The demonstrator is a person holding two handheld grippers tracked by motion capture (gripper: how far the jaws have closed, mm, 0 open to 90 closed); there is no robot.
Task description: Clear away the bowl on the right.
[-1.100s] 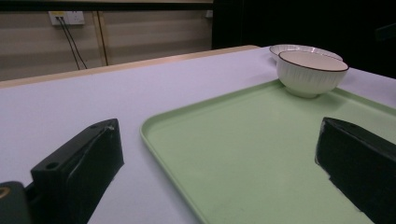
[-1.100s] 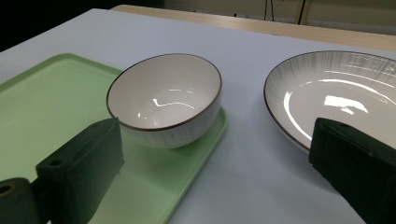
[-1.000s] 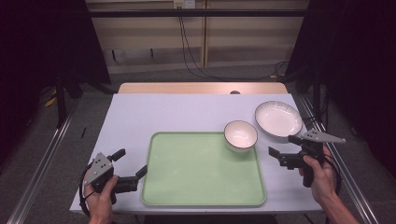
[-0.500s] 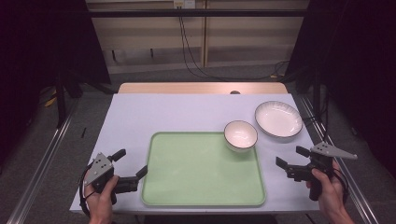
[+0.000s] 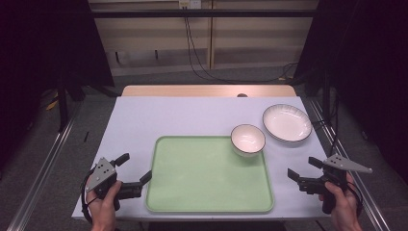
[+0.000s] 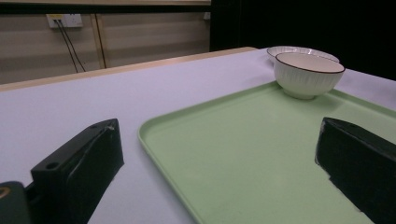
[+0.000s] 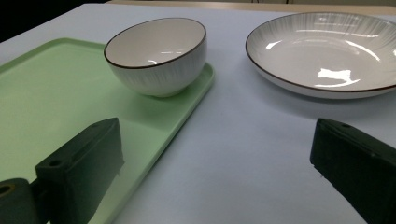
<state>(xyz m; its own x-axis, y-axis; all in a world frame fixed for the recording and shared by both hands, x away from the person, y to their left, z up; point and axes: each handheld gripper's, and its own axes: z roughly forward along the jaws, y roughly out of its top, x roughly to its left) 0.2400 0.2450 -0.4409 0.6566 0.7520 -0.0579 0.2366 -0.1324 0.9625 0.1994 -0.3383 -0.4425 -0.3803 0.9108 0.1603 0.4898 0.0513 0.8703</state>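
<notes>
While nothing is being held, both tongs wait low at the near edge of the desk (image 5: 192, 113), one on each side of the green tray (image 5: 207, 192). The left tongs (image 5: 136, 172) sit just beside the tray's left edge with their jaws wide apart and empty, and in the left gripper view they look across the bare tray toward the far corner. The right tongs (image 5: 300, 169) sit off the tray's right side, jaws also wide apart with nothing between them, pointing toward the dishes. A small white bowl (image 5: 248, 139) stands upright on the tray's far right corner, right at the rim, maybe so it is easy to reach from the right. A wide white plate (image 5: 287, 122) lies flat on the desk just past the bowl, near it but not touching, and not on the tray. My guess is the tray is there to hold the dishes, and the plate is the one not on it yet. The right tongs are closer to it, so they look ready for that job.
</notes>
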